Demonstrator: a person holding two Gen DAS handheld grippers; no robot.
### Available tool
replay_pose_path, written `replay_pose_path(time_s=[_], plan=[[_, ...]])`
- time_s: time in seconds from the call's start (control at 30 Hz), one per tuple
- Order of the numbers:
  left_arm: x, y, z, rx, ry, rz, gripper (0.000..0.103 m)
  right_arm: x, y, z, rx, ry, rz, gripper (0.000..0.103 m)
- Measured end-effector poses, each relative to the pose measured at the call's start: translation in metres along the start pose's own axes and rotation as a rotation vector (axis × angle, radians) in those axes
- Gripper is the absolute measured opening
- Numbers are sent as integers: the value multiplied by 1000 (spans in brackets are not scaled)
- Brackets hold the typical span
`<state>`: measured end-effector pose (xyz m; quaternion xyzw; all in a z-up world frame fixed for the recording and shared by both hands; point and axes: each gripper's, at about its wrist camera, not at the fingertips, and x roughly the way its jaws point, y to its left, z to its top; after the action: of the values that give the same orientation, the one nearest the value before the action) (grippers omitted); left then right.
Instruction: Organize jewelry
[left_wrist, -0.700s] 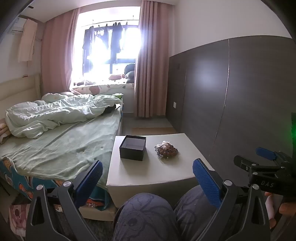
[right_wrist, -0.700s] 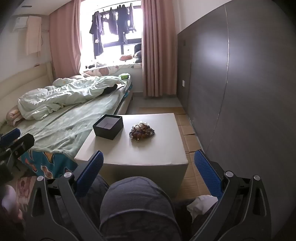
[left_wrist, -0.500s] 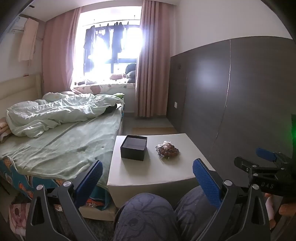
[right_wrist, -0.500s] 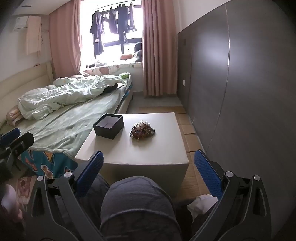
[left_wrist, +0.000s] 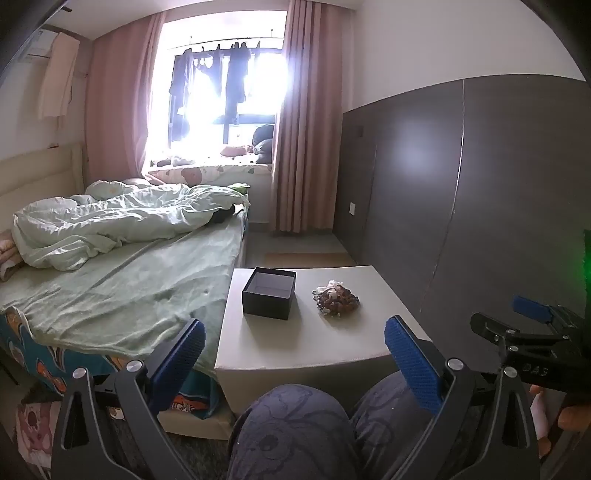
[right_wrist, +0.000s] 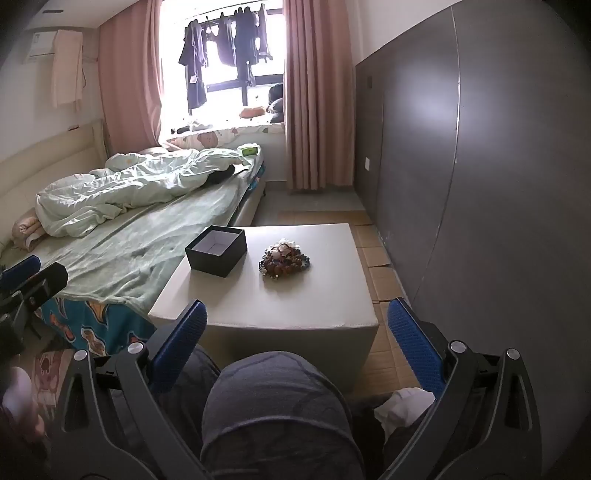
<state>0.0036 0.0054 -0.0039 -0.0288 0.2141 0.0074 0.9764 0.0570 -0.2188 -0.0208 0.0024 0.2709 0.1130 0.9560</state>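
Note:
A heap of beaded jewelry (left_wrist: 336, 300) (right_wrist: 283, 261) lies on a low white table (left_wrist: 321, 343) (right_wrist: 280, 302). To its left stands an open black box (left_wrist: 269, 292) (right_wrist: 217, 250), empty inside. My left gripper (left_wrist: 295, 350) is open, well short of the table, above the person's knees. My right gripper (right_wrist: 295, 332) is open too, also held back over a knee. Each gripper shows at the edge of the other's view, the right gripper (left_wrist: 532, 332) at right and the left gripper (right_wrist: 29, 280) at left.
A bed with a green sheet and rumpled quilt (left_wrist: 110, 266) (right_wrist: 129, 229) borders the table's left side. A dark panelled wall (left_wrist: 461, 192) (right_wrist: 480, 166) runs along the right. Behind are pink curtains (left_wrist: 299, 147) and a bright window. The person's knees (left_wrist: 291, 424) (right_wrist: 273, 406) fill the foreground.
Both views have drifted very slightly; the grippers stay open and held back from the table. Nothing on the table has moved.

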Motion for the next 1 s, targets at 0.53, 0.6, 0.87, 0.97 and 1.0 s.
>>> replay_pose_path(time_s=[0.53, 0.6, 0.87, 0.97, 1.0], plan=[[-4, -1, 0, 1, 1, 0, 95, -2, -1, 0, -1, -2, -1, 98], [-4, -1, 1, 1, -1, 2, 94, -3, -1, 0, -1, -2, -1, 98], [-6, -2, 1, 0, -3, 1, 95, -3, -1, 0, -1, -3, 0, 98], [-7, -1, 1, -2, -4, 2, 95, -3, -1, 0, -2, -4, -2, 98], [-7, -2, 0, -2, -4, 2, 94, -3, -1, -1, -2, -4, -1, 98]])
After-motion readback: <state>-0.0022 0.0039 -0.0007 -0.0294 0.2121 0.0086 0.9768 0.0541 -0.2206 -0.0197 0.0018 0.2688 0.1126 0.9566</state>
